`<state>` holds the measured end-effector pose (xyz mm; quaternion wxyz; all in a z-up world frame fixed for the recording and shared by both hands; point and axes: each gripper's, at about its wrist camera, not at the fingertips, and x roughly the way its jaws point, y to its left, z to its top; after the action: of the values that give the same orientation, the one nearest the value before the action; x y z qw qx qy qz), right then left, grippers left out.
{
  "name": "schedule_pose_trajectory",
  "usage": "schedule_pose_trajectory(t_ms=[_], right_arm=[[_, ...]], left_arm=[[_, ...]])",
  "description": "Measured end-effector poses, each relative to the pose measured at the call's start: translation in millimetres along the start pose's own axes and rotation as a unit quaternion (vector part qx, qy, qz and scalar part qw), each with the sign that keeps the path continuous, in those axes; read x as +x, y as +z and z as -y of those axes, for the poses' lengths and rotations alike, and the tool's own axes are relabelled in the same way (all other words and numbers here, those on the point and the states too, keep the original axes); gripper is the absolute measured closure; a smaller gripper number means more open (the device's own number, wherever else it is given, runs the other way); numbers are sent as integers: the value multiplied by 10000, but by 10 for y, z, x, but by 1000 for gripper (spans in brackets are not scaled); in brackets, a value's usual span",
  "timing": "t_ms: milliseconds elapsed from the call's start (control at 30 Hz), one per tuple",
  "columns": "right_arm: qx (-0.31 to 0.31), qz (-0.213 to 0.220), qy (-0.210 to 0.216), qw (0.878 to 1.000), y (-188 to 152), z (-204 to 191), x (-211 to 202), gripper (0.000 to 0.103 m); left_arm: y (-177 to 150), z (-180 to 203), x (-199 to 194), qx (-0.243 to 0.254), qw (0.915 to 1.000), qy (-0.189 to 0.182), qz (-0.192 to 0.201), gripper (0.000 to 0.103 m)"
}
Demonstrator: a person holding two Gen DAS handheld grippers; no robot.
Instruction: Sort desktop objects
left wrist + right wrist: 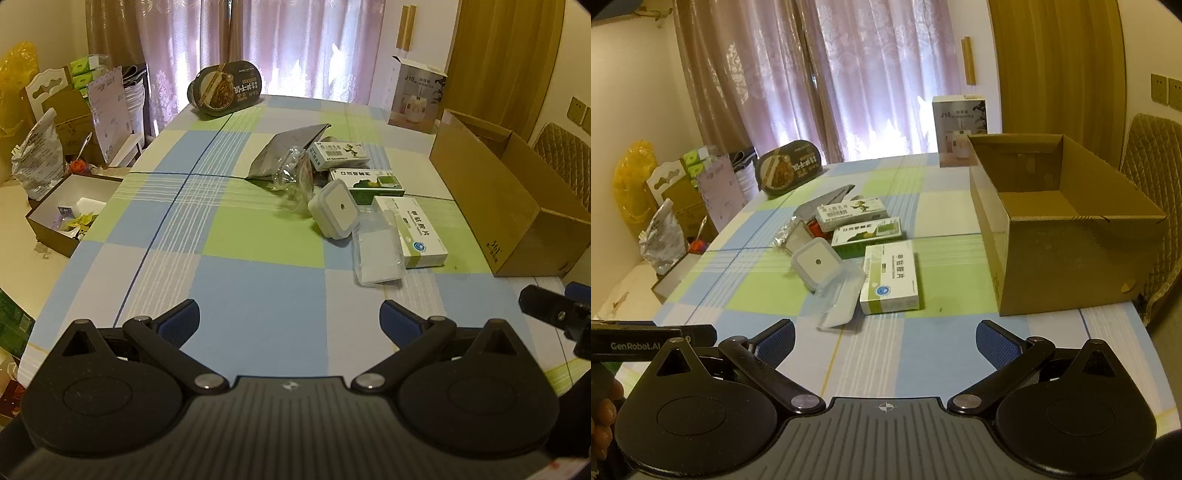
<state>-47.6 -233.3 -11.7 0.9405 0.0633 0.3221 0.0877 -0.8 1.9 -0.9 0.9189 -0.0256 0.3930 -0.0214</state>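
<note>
**Both grippers hovering empty over the bench**

Left wrist view: the left gripper (290,319) is hanging spread, empty, above the checked bench (240,288); white-green medicine cartons (419,232) are lying ahead.

Right wrist view: the right gripper (884,341) is hovering spread, empty; an open brown cardboard box (1067,266) is standing right of the cartons

Your left gripper (290,319): jaws spread wide, blue-padded fingers (181,321) empty, nothing between them, held low and level, pointing forward. Your right gripper (884,341): jaws likewise spread wide, blue pads (997,345) bare, level and pointing forward, just beside the left unit, whose black body shows at the left edge of the right wrist view. Your left hand (604,417): fingertips visible only, curled around the left unit's handle.
</note>
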Motion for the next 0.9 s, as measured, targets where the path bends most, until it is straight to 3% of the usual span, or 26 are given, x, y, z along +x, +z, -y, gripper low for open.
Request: schedule_pose_trajectory(t_ms=[900], right_arm=[[-19,-145,-26,9999,-7,23,48,2]], left_arm=[[-21,30,-7,-14,9999,-101,-71,1]])
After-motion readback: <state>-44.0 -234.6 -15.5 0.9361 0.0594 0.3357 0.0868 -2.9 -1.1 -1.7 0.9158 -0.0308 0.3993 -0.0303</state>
